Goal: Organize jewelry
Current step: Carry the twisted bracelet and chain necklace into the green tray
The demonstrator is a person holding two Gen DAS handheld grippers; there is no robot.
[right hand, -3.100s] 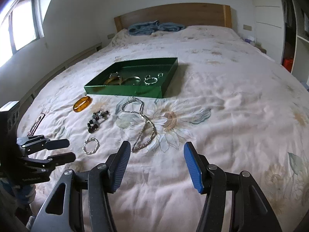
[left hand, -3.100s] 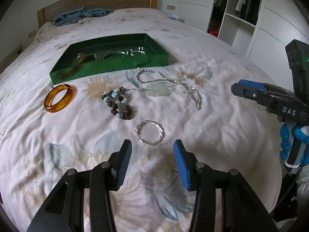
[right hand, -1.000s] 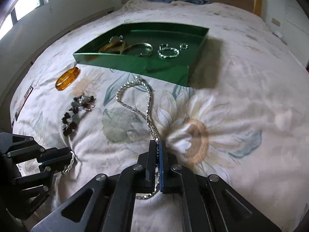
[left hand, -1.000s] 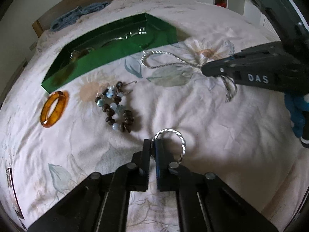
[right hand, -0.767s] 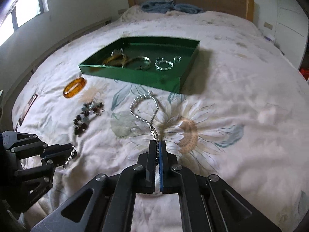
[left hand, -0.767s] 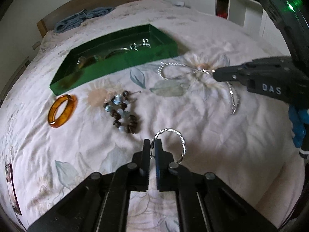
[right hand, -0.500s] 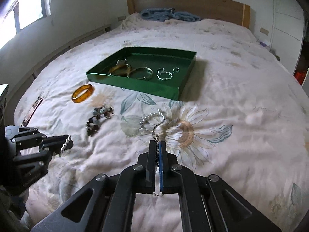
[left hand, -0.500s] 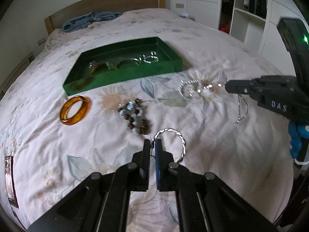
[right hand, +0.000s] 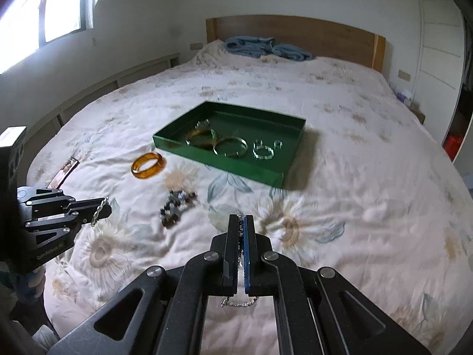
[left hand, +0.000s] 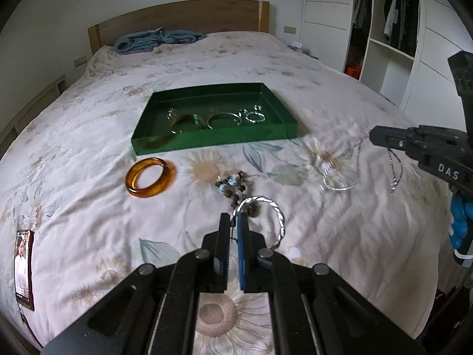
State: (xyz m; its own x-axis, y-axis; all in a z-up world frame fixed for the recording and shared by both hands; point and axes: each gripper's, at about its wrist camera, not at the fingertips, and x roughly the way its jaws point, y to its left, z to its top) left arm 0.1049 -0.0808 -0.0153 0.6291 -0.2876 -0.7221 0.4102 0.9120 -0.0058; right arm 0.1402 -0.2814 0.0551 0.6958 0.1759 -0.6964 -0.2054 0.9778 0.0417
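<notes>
Left wrist: left gripper clamped on bangle, above bed's near edge. Carry level to tray mid-bed.

Right wrist: right gripper clamped on chain, hanging. Lift clear of tray wall, lower before release.

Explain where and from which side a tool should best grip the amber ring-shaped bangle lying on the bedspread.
Probably best grip the amber ring-shaped bangle across its band, one finger inside the hole and one outside. Come from above: it lies flat on the soft bedspread, apart from the green tray, so its open centre faces up.
</notes>
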